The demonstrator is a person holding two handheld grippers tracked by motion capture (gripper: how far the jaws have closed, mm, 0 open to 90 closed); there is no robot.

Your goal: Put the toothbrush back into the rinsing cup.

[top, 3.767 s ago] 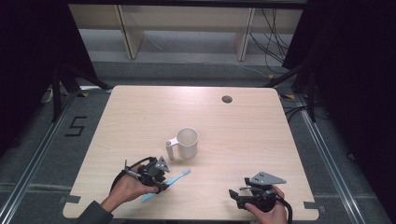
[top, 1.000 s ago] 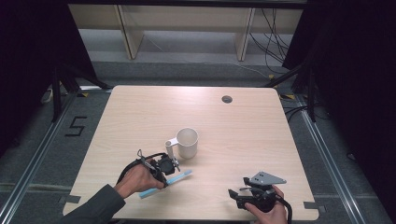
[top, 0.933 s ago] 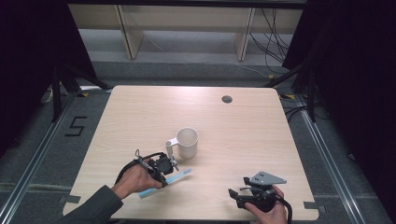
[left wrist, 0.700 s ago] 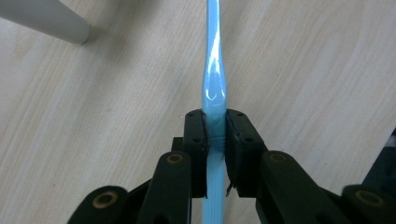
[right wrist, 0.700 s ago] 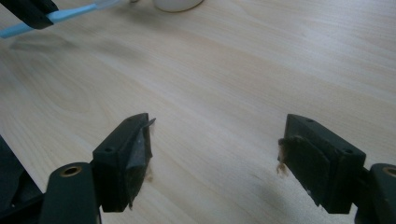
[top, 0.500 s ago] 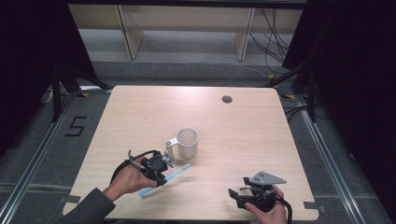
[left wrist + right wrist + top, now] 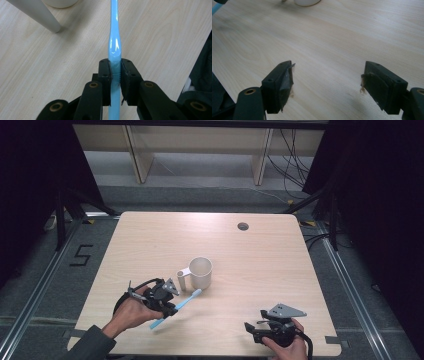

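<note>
A light blue toothbrush (image 7: 181, 305) is clamped by its handle in my left gripper (image 7: 171, 308), which is shut on it at the table's front left. In the left gripper view the toothbrush (image 7: 114, 35) runs straight ahead from between the jaws of the left gripper (image 7: 115, 65) towards the white mug's handle (image 7: 40, 13). The white mug (image 7: 201, 272) stands upright just beyond the brush head, handle to the left. My right gripper (image 7: 250, 328) rests near the front right edge and is open; its view shows the right gripper (image 7: 328, 72) over bare wood.
The wooden table (image 7: 150, 245) has a round cable hole (image 7: 243, 226) at the back right. The mug's base (image 7: 307, 2) sits far ahead of the right jaws. Shelving and cables lie behind the table.
The left gripper, shut on the toothbrush, has shifted slightly left and swung the brush head up towards the mug. The right gripper has stayed put.
</note>
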